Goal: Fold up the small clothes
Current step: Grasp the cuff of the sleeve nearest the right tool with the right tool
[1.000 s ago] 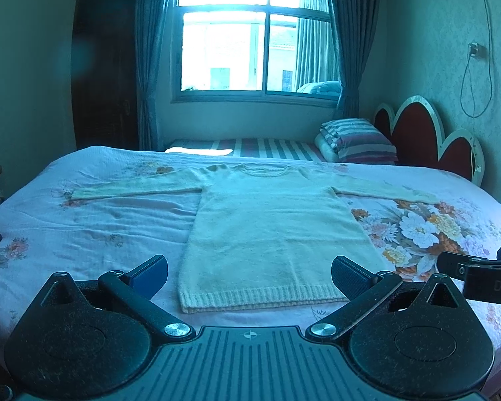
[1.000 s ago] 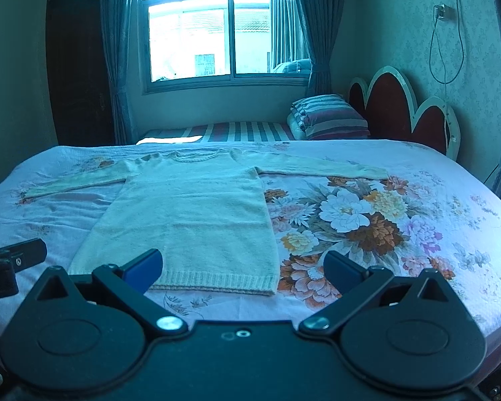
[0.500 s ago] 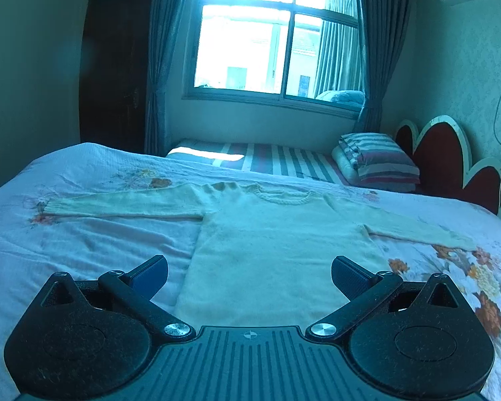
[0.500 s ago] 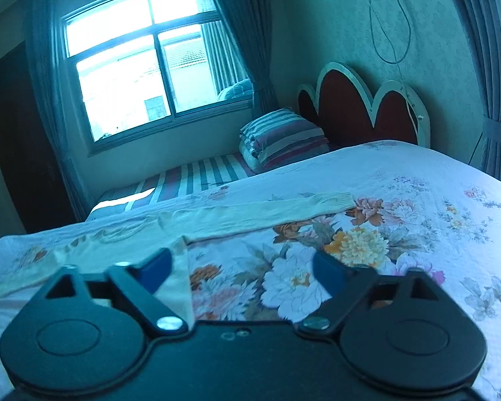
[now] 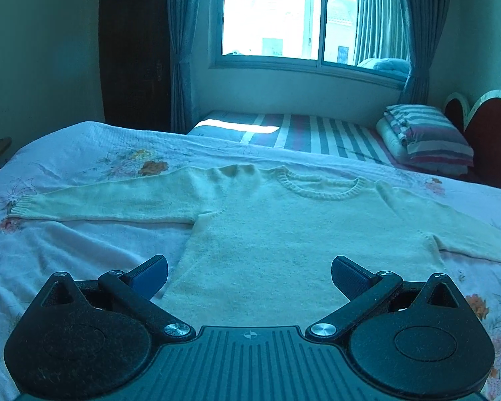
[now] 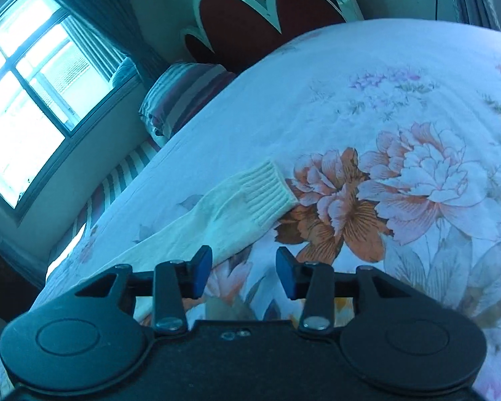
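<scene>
1. Our left gripper [image 5: 248,275] hangs over the lower body of the sweater [image 5: 284,234] with its fingers spread wide apart and nothing between them; the blue pads [image 5: 150,272] sit clear of the knit.
2. Our right gripper [image 6: 243,275] is tilted and low over the bedspread [image 6: 367,100], its fingers parted by a moderate gap and holding nothing. Its left pad [image 6: 202,272] is just beside the edge of the sweater's sleeve [image 6: 217,220]; we cannot tell whether it touches.
3. The sweater, pale cream, lies flat and face up on the bed, neckline [image 5: 320,185] toward the window, both sleeves stretched out sideways. The ribbed cuff [image 6: 270,190] of one sleeve rests next to a large orange flower print [image 6: 337,214], ahead of our right gripper.
4. The other sleeve's cuff [image 5: 21,205] lies far out to the left on the floral bedspread.
5. Beyond the bed we see a striped mattress [image 5: 300,133], folded striped bedding [image 5: 427,133], a scalloped red headboard [image 6: 250,20], and a bright window [image 5: 304,16] with curtains [image 5: 180,50].
</scene>
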Demonstrator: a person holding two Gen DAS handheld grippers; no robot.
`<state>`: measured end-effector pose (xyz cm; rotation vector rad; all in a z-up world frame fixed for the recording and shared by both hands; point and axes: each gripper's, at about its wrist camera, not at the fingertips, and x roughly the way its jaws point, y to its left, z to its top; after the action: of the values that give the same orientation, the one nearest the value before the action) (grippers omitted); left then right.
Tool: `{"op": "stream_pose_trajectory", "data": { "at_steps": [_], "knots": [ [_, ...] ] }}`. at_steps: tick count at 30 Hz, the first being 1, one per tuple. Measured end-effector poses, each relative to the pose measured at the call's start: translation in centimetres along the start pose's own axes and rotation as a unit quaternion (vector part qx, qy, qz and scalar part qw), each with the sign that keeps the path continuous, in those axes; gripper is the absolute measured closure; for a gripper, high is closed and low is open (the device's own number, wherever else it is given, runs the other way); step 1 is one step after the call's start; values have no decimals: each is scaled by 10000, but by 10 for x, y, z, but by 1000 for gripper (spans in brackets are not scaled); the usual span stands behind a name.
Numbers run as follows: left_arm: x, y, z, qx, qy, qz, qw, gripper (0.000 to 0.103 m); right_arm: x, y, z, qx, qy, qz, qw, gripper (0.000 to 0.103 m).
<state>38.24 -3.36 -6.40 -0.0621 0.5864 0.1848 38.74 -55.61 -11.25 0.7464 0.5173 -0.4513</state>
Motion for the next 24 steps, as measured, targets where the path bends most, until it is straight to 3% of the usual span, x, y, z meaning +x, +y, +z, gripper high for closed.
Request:
{"op": "stream_pose_trajectory", "data": {
  "at_steps": [6,12,17,24],
  "knots": [
    [23,1,4,-64,189,150,9997,0,26,-14,2,280,-87,308,9991,68],
    [30,10,11,-155,209,251,9993,0,39,-11,11,358,-74,505,9981,81],
    [31,29,10,-255,178,304,9991,0,38,4,2,387,127,713,9966,78],
    [46,59,5,-140,281,290,9991,0,45,7,12,654,-33,177,9977,95]
  ]
}}
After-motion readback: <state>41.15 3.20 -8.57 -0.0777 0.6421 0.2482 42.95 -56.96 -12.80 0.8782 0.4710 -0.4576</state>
